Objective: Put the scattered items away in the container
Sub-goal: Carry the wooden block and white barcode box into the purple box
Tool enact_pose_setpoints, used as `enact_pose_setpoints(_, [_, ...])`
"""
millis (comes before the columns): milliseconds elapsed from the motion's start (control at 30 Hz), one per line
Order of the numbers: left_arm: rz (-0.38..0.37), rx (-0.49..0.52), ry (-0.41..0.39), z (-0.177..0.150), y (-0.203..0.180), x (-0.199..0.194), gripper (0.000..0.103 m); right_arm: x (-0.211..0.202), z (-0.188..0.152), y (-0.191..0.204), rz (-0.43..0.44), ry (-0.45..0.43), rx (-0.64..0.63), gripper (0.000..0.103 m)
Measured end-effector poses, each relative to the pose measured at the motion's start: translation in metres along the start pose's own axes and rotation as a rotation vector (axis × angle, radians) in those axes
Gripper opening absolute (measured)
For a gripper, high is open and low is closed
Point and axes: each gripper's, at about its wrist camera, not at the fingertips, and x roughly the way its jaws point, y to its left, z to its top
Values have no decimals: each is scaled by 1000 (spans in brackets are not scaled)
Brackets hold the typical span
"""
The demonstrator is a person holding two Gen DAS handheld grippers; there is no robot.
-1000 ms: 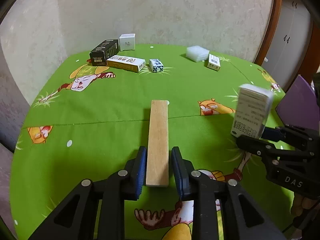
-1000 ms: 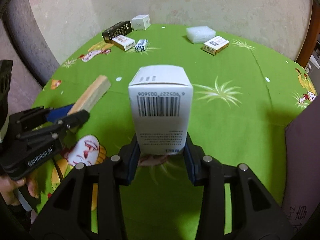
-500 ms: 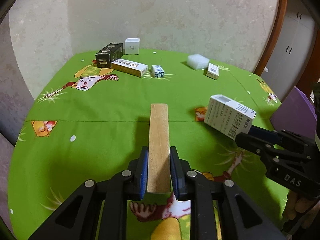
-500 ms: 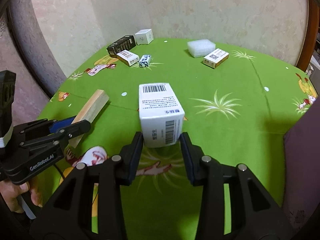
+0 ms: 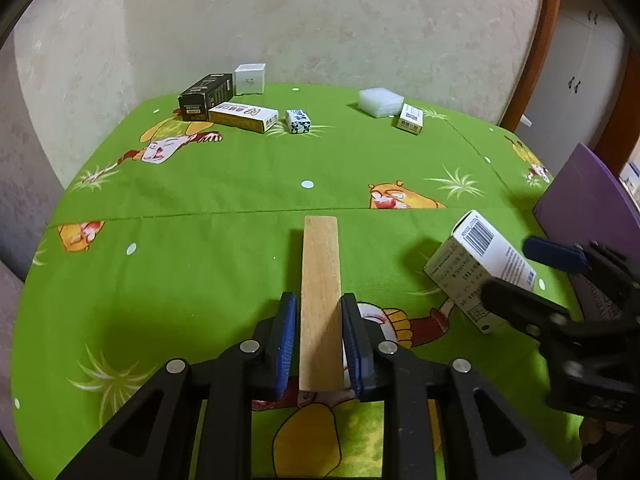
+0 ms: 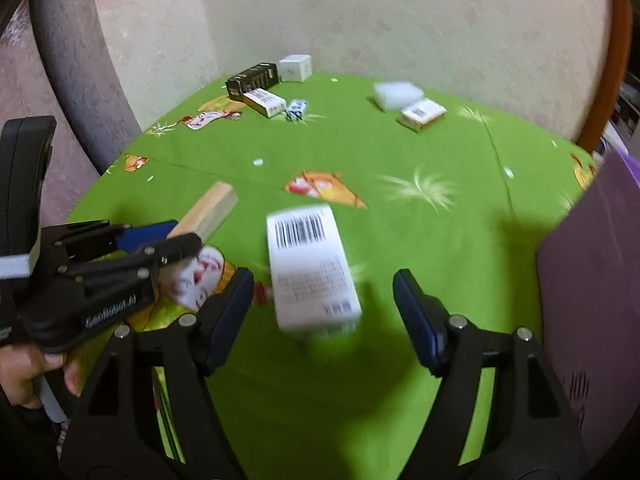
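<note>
Up close, the left gripper (image 5: 319, 344) has its blue fingers (image 5: 285, 344) clamped on the near end of a wooden block (image 5: 321, 280), which runs straight out toward 12 o'clock above the worktop (image 5: 200, 272). The right gripper (image 6: 324, 312) is opening; a white carton (image 6: 310, 264), blurred, sits between its fingers (image 6: 228, 312) with a gap on each side, neither pad pressing it. From the left wrist view that carton (image 5: 480, 268) lies tilted at 3 o'clock of the block. A purple container (image 6: 592, 280) stands at 3 o'clock, at the worktop's edge. Farther out on the green cartoon cloth, at 11 o'clock, lie a black box (image 5: 206, 96), a white cube (image 5: 250, 79), a yellow box (image 5: 244, 117) and a small patterned box (image 5: 298, 121); at 1 o'clock, a clear case (image 5: 380, 101) and a small carton (image 5: 411, 118) beside it. A pale wall (image 5: 320, 20) backs the worktop.
</note>
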Motion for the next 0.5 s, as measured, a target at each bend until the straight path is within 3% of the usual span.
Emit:
enact_pose_setpoints(33, [2,1,0,0,0,-1,20,5,-1,0,20,17,3,43])
enact_pose_setpoints(200, [-10,-19,-37,3,-5,-19,20,-6,-6,-4,63,12,33,43])
enact_pose_setpoints(300, [-44,15,-118,16,-26,-47,20,-45,-2,-13,82,-60,56,43])
enact_pose_setpoints(500, [-184,96,-238,41,-85,-91,20,-130,5,-49,61,-214,119,43])
